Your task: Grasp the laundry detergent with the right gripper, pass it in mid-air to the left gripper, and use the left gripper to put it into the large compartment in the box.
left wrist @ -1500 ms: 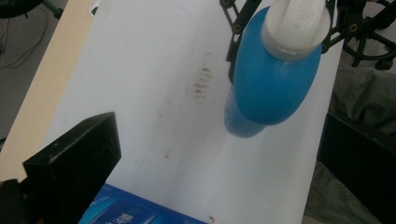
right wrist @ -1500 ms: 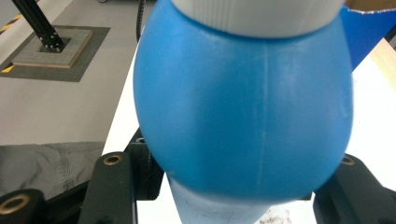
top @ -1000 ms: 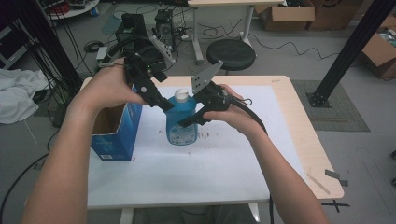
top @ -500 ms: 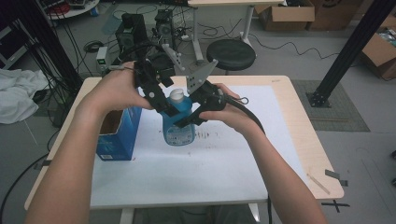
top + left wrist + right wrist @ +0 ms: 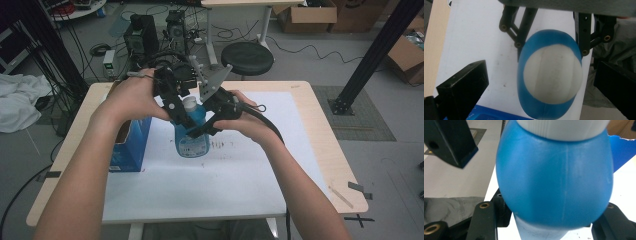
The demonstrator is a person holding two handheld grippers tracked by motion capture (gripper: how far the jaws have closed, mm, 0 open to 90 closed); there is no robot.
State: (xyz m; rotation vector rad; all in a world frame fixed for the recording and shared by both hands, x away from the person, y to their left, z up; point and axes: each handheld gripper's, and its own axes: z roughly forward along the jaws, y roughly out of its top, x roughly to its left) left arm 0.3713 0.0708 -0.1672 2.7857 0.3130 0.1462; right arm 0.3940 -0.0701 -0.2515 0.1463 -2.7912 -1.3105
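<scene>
Right in front of me on the worktop (image 5: 320, 150) there's a white paper sheet (image 5: 225, 180), matte and a bit scuffed, with small dark marks near the middle. Standing upright on that sheet is the blue bottle (image 5: 192, 132): smooth, slightly translucent plastic, rounded shoulders with a faint mould seam down the side, topped by a white cap (image 5: 189, 104) with fine ribbing round its edge. It has a round label low on the front, but the print is too small for me to read.

My right gripper (image 5: 206, 121) is clamped on the bottle's shoulder just under the cap; in the right gripper view the blue body sits snug between the black jaws. My left gripper (image 5: 176, 109) comes down from above around the cap, jaws spread well apart, one on either side and not touching it, as the left gripper view shows.

Just beside the bottle, on my left, sits an open blue cardboard box (image 5: 131, 145) with white lettering I can't make out.

Farther off, past the wooden edge, there's a round black stool (image 5: 247, 57), a tangle of cables on the grey floor (image 5: 310, 55), and brown cardboard boxes (image 5: 305, 17).
</scene>
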